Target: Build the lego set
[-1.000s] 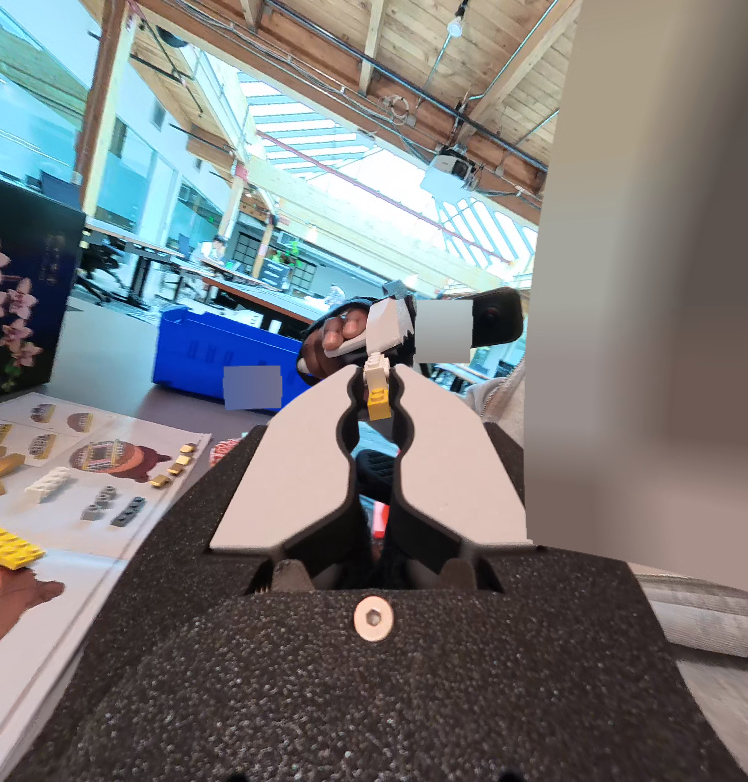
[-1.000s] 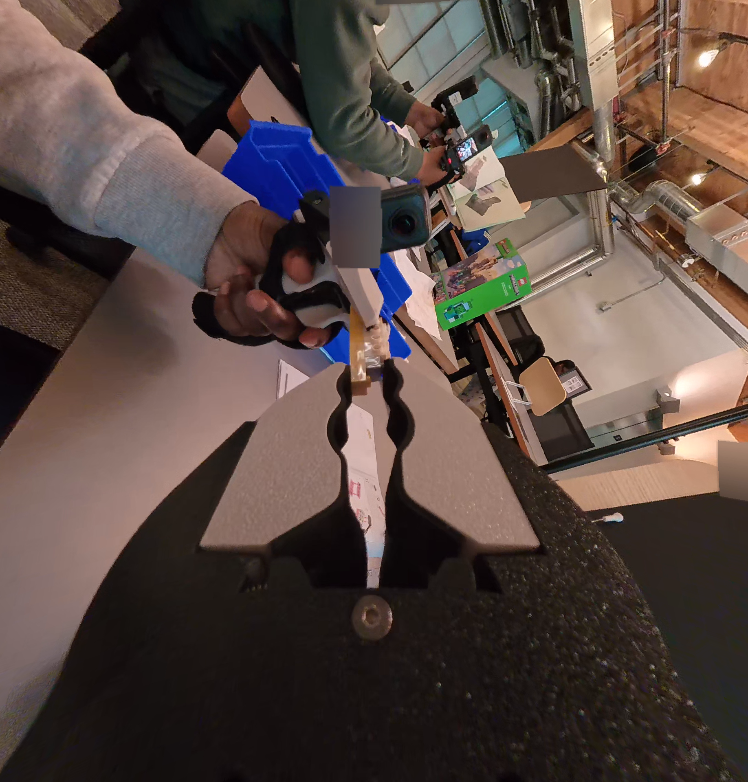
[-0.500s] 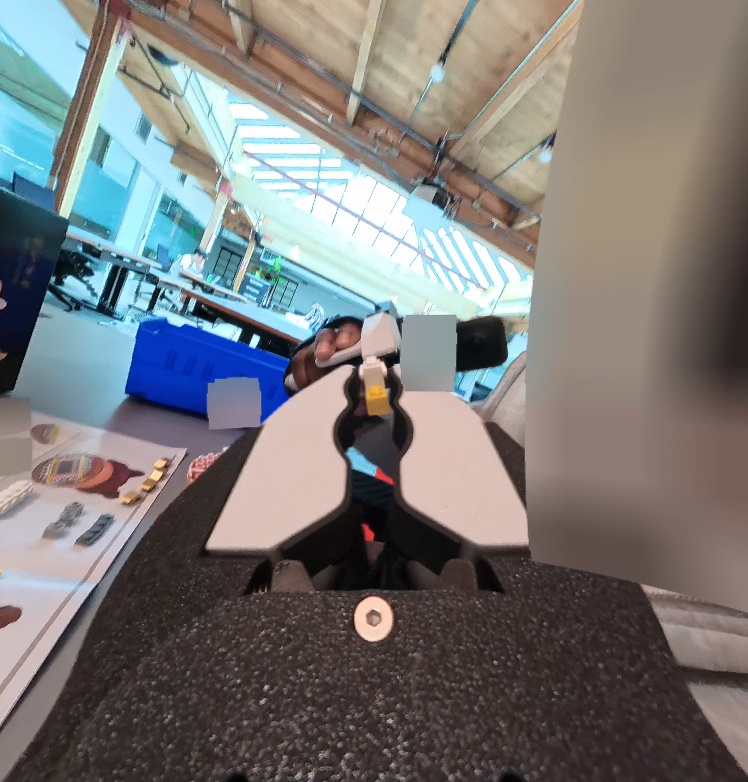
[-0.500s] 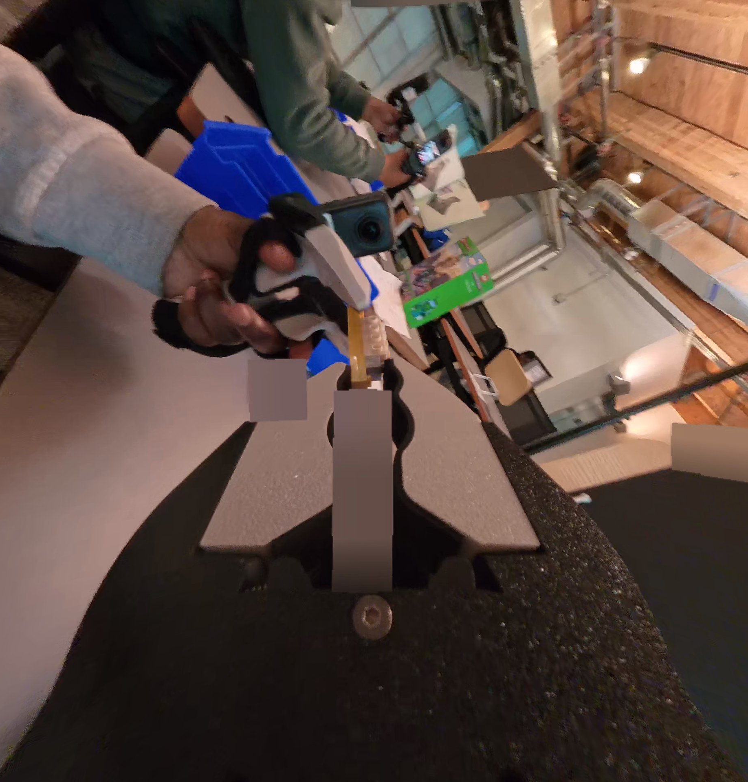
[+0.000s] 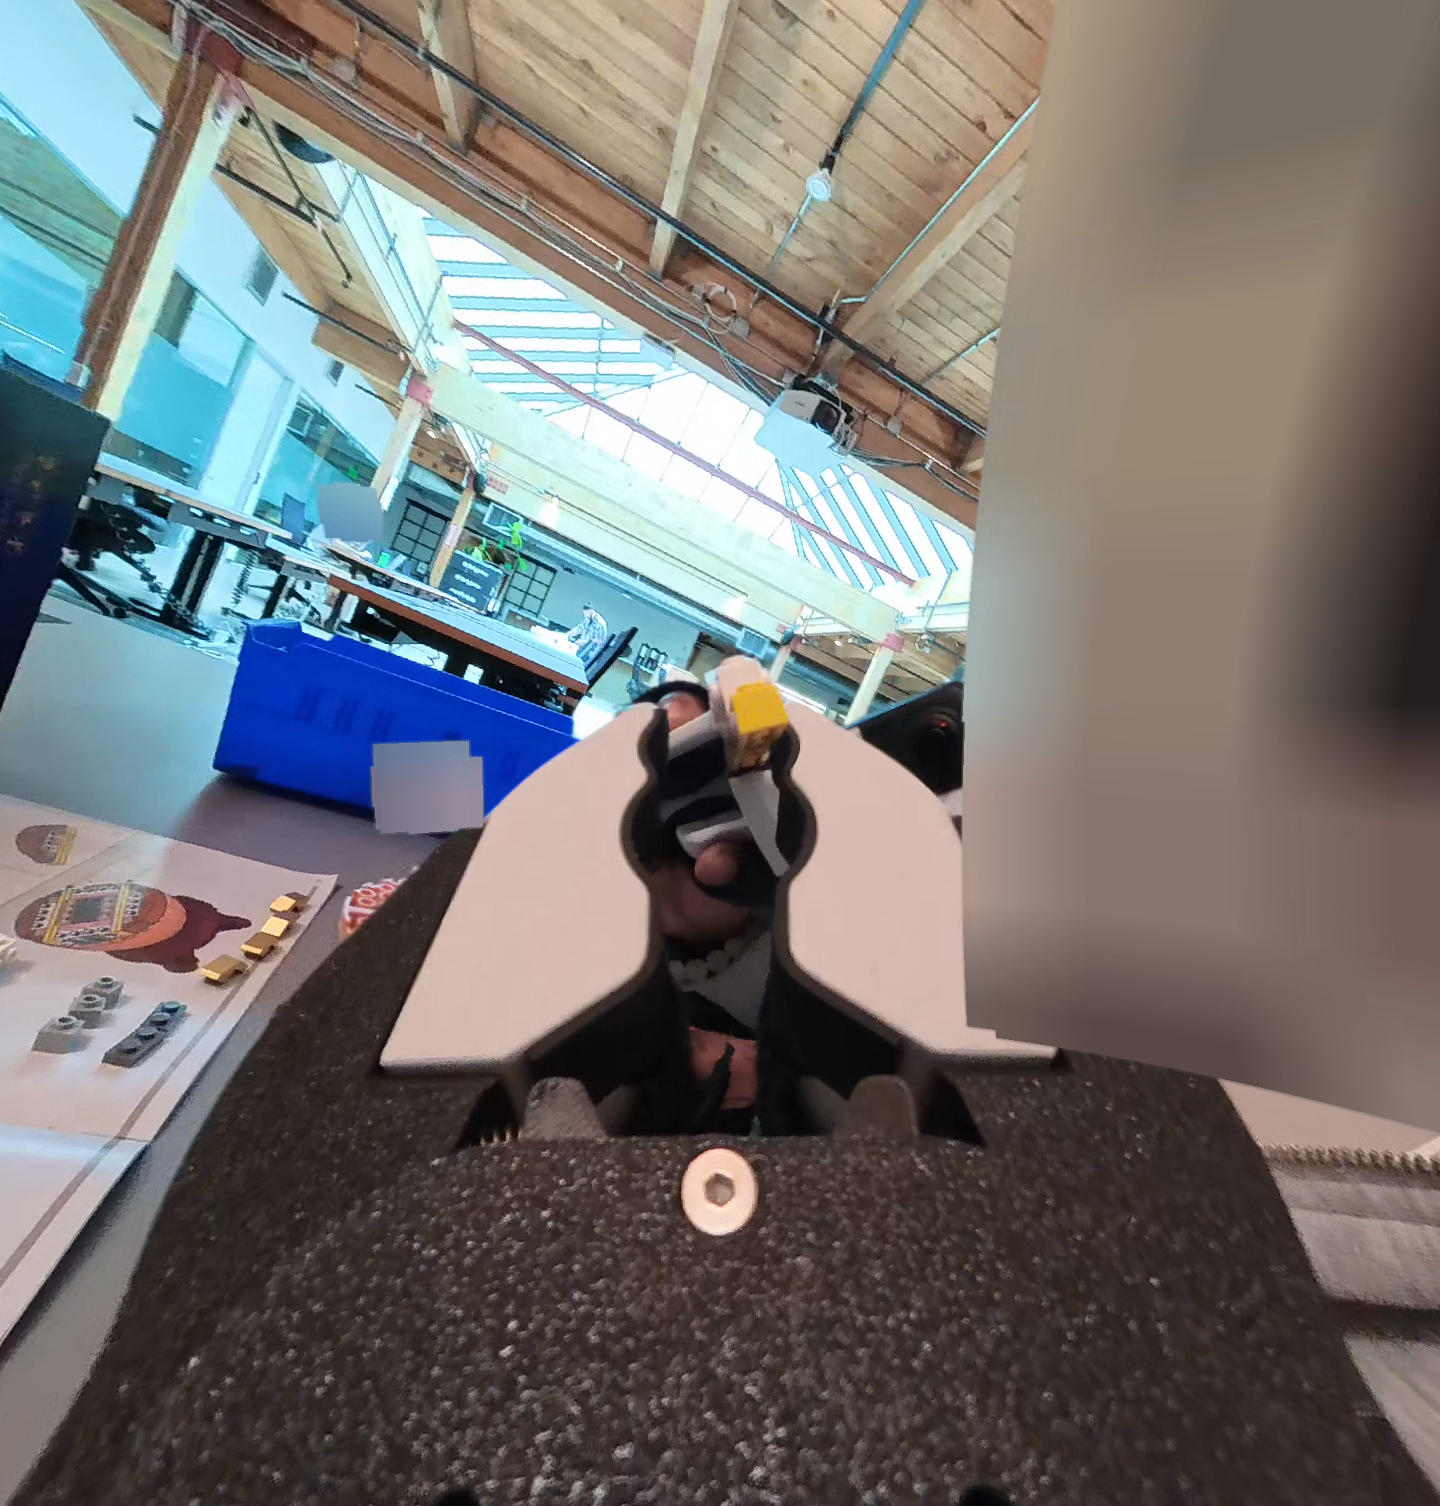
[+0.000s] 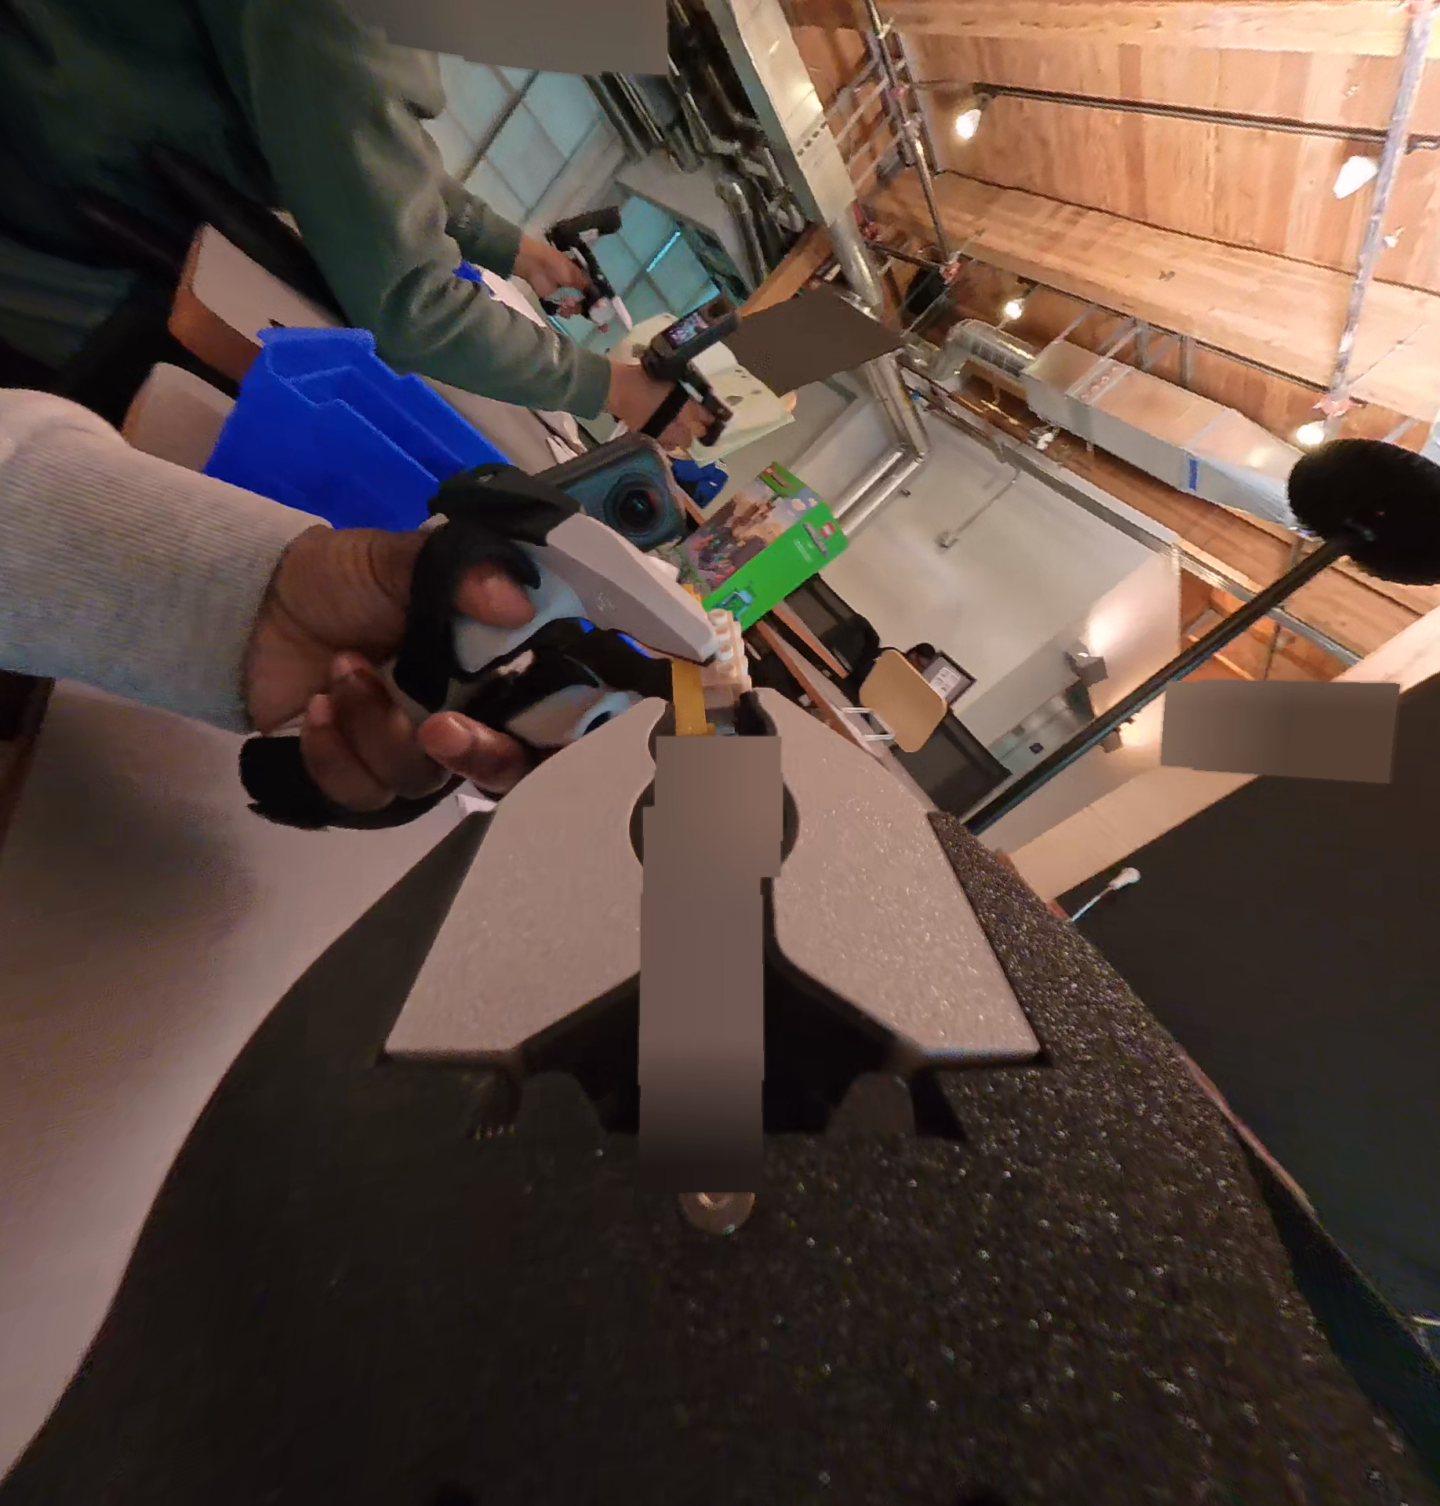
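Gripping a small yellow-and-white lego piece (image 5: pixel 751 721) at the very fingertips of the left gripper (image 5: pixel 721 733), jaws nearly together, held up off the table (image 5: pixel 114 717). Meeting it tip to tip from the far side: right gripper (image 6: pixel 713 721), clenched on the same small assembly, seen there as a yellow plate beside a white studded brick (image 6: pixel 721 680). Seen beyond the right gripper's tips: left gripper body wrapped by a hand (image 6: pixel 374 660) in a grey sleeve. Lying low and to the left of the left gripper, well apart from it: instruction sheet (image 5: pixel 65 1059) flat on the table, carrying three gold pieces (image 5: pixel 256 937) in a short row, grey studded bricks (image 5: pixel 81 1010) and a dark plate (image 5: pixel 146 1035). Standing farther ahead and left of the fingertips: blue bin (image 5: pixel 374 717). Showing past the right gripper's tips, in the distance: green box (image 6: pixel 774 546), and another person in a green sleeve (image 6: pixel 423 244) with a handheld gripper.
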A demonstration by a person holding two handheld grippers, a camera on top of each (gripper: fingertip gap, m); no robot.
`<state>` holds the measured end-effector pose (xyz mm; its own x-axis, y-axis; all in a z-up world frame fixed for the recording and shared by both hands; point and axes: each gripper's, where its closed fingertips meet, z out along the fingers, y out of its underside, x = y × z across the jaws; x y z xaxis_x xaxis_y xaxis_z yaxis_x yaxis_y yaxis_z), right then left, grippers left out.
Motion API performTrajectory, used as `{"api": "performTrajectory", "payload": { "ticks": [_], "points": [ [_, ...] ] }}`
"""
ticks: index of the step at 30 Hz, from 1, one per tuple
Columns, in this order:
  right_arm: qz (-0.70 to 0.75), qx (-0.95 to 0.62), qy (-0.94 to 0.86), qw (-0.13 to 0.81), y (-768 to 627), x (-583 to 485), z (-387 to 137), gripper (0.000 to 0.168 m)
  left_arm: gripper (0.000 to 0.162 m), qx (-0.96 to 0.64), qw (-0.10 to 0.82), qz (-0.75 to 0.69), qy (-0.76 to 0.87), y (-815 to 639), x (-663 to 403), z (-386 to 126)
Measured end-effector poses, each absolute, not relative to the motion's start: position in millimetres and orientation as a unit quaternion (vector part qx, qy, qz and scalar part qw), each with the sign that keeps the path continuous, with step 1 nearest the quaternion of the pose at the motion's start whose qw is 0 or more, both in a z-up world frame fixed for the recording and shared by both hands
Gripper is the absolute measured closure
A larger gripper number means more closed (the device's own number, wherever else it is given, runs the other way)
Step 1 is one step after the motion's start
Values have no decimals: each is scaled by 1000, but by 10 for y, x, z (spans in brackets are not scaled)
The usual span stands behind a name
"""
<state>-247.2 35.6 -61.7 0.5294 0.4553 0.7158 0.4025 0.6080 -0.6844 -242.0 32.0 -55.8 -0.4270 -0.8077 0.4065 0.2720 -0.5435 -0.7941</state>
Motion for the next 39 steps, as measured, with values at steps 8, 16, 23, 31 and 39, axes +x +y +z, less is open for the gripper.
{"api": "performTrajectory", "payload": {
  "ticks": [8, 16, 23, 31, 39],
  "points": [
    [54, -450, -519, 724, 278, -2328, -757, 154, 147, -407, 322, -775, 359, 234, -2347, -674],
    [42, -460, -516, 721, 306, -2264, -862, 154, 150, -424, 338, -755, 369, 269, -2273, -796],
    [52, -479, -517, 708, 302, -2220, -974, 154, 149, -431, 330, -751, 376, 272, -2221, -917],
    [56, -494, -522, 693, 312, -2210, -1095, 154, 147, -439, 330, -737, 392, 279, -2191, -1048],
    [60, -499, -516, 694, 328, -2197, -1113, 154, 149, -434, 337, -741, 387, 287, -2190, -1058]
  ]
}}
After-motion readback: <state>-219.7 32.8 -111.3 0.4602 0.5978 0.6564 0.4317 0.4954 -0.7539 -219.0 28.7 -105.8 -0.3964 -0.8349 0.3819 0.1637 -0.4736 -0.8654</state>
